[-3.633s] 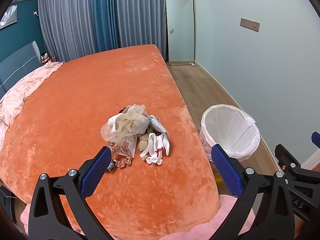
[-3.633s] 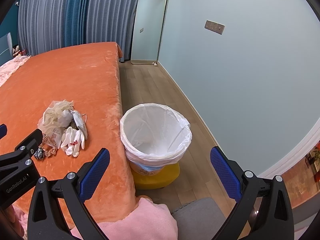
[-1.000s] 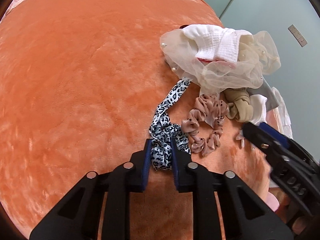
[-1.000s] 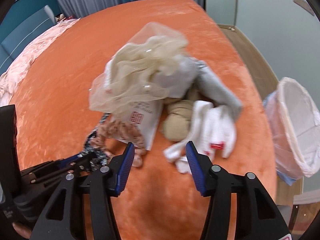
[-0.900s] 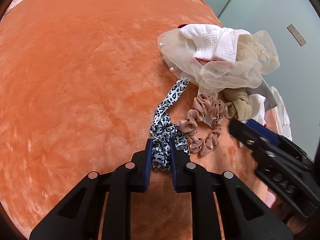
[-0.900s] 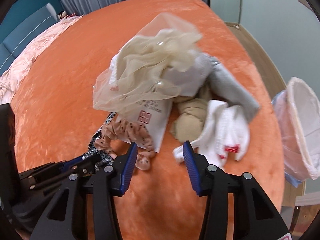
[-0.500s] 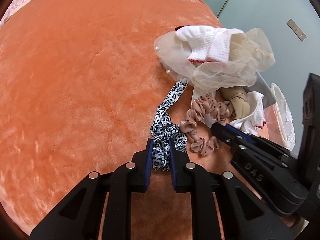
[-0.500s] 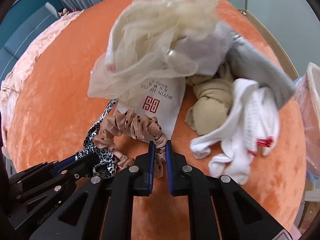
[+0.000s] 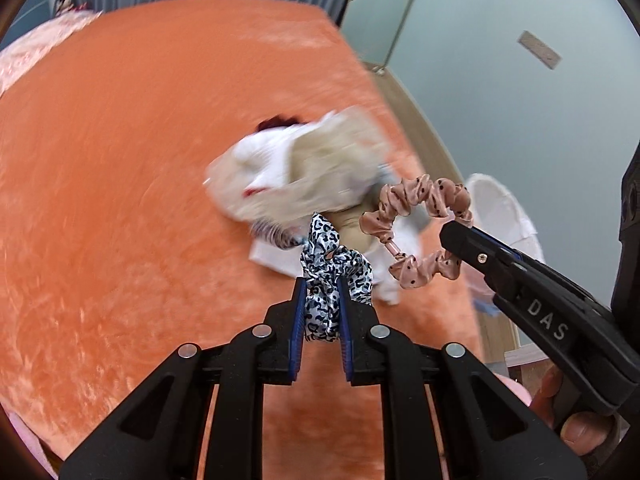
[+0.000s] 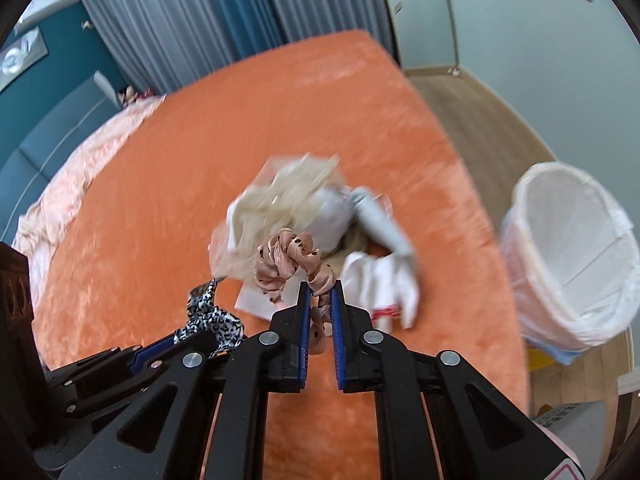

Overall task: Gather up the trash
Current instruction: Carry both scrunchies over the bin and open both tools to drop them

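My left gripper [image 9: 321, 286] is shut on a leopard-print scrunchie [image 9: 334, 268], held up off the orange bed [image 9: 120, 160]. Beside it, my right gripper [image 10: 320, 290] is shut on a pink dotted scrunchie [image 10: 286, 258], also lifted; in the left wrist view that pink scrunchie [image 9: 416, 228] hangs as a ring from the right gripper's tip [image 9: 454, 232]. Below both lies the blurred pile of trash [image 10: 312, 216]: cream netting, white socks, a grey cloth, a white packet. The white-lined bin [image 10: 576, 256] stands on the floor to the right of the bed.
The bed's right edge [image 10: 476, 216] drops to a wooden floor [image 10: 480, 112] along a pale wall. A pink quilt [image 10: 68, 184] lies at the bed's far left, with curtains [image 10: 192, 20] and a standing mirror [image 10: 424, 12] behind. A person's thumb [image 9: 580, 432] shows on the right gripper's handle.
The right gripper closed on the pink scrunchie. Both grippers then rose from the bed with their scrunchies, and the pile now lies farther below, blurred by the motion.
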The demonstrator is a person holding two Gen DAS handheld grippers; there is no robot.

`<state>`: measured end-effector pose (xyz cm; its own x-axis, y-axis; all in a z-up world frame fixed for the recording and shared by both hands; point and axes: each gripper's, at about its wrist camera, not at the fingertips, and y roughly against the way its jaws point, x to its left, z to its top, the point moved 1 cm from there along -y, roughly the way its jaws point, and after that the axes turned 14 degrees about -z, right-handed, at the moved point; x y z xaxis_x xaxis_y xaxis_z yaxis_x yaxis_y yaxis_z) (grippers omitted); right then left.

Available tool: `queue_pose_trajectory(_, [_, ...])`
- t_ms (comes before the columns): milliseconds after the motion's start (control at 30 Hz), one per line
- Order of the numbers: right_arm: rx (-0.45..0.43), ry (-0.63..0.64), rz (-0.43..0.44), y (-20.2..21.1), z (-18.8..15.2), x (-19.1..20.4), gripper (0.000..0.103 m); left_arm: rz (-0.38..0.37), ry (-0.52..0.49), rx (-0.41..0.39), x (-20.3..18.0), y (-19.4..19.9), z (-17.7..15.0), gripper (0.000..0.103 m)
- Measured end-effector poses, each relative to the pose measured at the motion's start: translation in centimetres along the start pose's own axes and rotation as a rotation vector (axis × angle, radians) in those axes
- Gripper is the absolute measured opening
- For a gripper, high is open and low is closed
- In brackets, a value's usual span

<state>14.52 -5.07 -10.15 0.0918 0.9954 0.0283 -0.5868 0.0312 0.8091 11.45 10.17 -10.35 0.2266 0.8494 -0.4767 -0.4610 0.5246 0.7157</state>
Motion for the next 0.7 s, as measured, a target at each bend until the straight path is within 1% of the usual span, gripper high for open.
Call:
queue_pose_trajectory(167, [-0.071,-0.057,-0.018,3.1,0.9,-3.8,0.009,-0.055,-0.081,-0.027,-5.1,1.1,0.7,0.014])
queue_pose_trajectory(267, [-0.108,-0.094,-0.034,4.7,1.0,-6.8,0.009,-0.091,-0.123,-0.036,-7.8,1.1,1.3,0.014])
queue_pose_trajectory(467, [-0.163,-0.178,-0.076,7.1,1.5,-12.1,0.009,-0.155,-0.191,-0.033,-12.9,0.1,2.1,0.014])
queue_pose_trajectory(567, [-0.181,-0.218,-0.104,7.7,1.6,-14.7,0.009,-0.177,-0.222,-0.030,-15.0,-0.3,2.0,0.014])
queue_pose_trajectory(700, [-0.194,-0.269,-0.141,8.2,1.5,-18.2,0.009,-0.213,-0.264,-0.022,-18.2,-1.7,2.6,0.014])
